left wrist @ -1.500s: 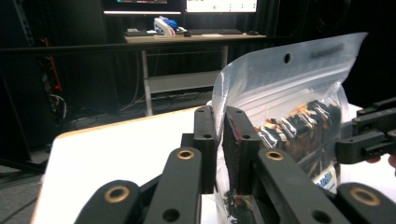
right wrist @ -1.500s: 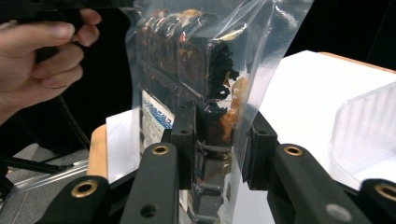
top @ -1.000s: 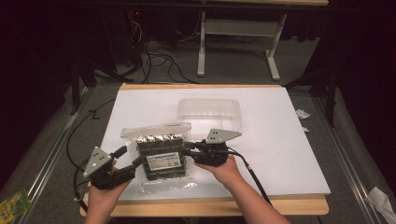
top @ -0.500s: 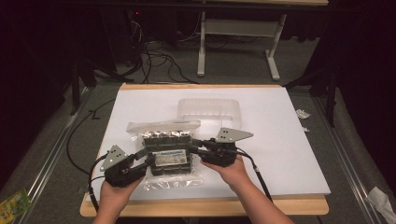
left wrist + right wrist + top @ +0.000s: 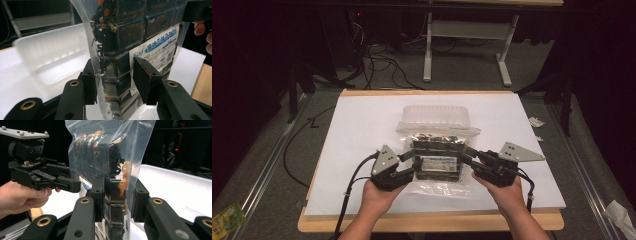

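Two claws grip one clear plastic zip bag of dark packets (image 5: 438, 159): the left claw (image 5: 408, 165) clamps its left edge, the right claw (image 5: 468, 159) its right edge. Just behind the bag, a translucent plastic tray (image 5: 436, 114) rests on the white-covered desk (image 5: 357, 135).

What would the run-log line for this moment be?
left gripper: shut on bag | right gripper: shut on bag | bag: held upright | tub: behind bag
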